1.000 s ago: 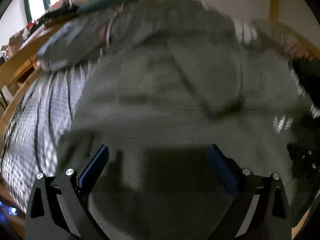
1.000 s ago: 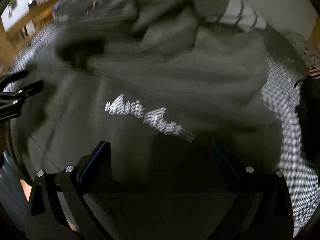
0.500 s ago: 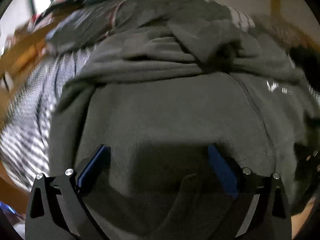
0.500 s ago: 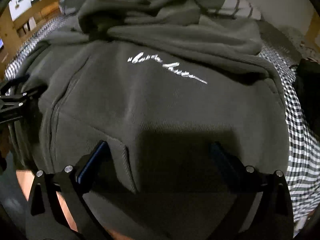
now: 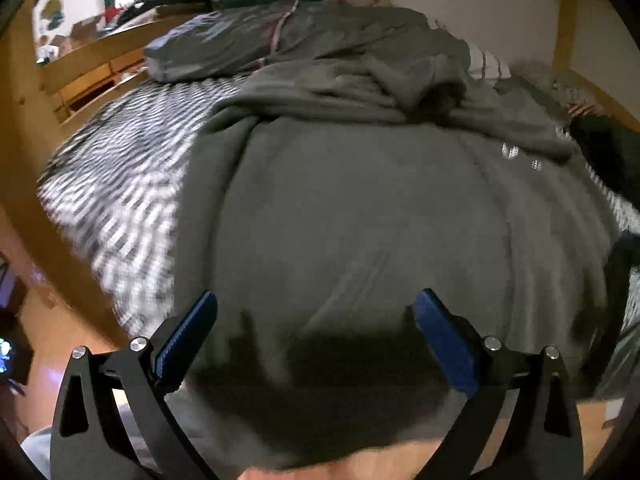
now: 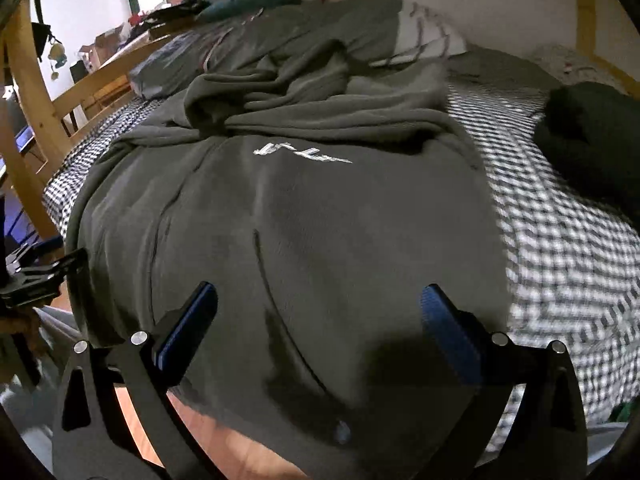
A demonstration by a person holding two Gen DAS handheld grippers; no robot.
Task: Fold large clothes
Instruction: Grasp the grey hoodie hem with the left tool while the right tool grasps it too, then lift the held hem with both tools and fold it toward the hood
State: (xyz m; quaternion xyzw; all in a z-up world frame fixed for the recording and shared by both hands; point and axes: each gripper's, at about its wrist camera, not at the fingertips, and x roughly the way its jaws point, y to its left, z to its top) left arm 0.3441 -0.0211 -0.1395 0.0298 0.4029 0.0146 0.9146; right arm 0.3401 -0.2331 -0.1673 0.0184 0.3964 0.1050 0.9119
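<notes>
A dark grey-green hoodie (image 5: pixel 360 208) lies spread front-up on a checked bed cover, its hem hanging over the near edge of the bed. White script lettering (image 6: pixel 302 154) crosses its chest, and the hood is bunched at the far end. My left gripper (image 5: pixel 316 328) hovers open over the hem on the hoodie's left half. Over the right half, my right gripper (image 6: pixel 318 320) is open too, nothing between its blue pads. The left gripper (image 6: pixel 36 276) shows at the left edge of the right wrist view.
The black-and-white checked cover (image 6: pixel 560 240) lies bare to the hoodie's right and also on its left (image 5: pixel 120 200). A dark folded garment (image 6: pixel 592 136) sits at the far right. Grey bedding and a striped pillow (image 6: pixel 424 36) lie behind. A wooden bed frame (image 5: pixel 36 184) borders the left.
Both grippers have drawn back toward the near edge of the bed, so the whole hoodie now shows spread flat. Both stayed open throughout.
</notes>
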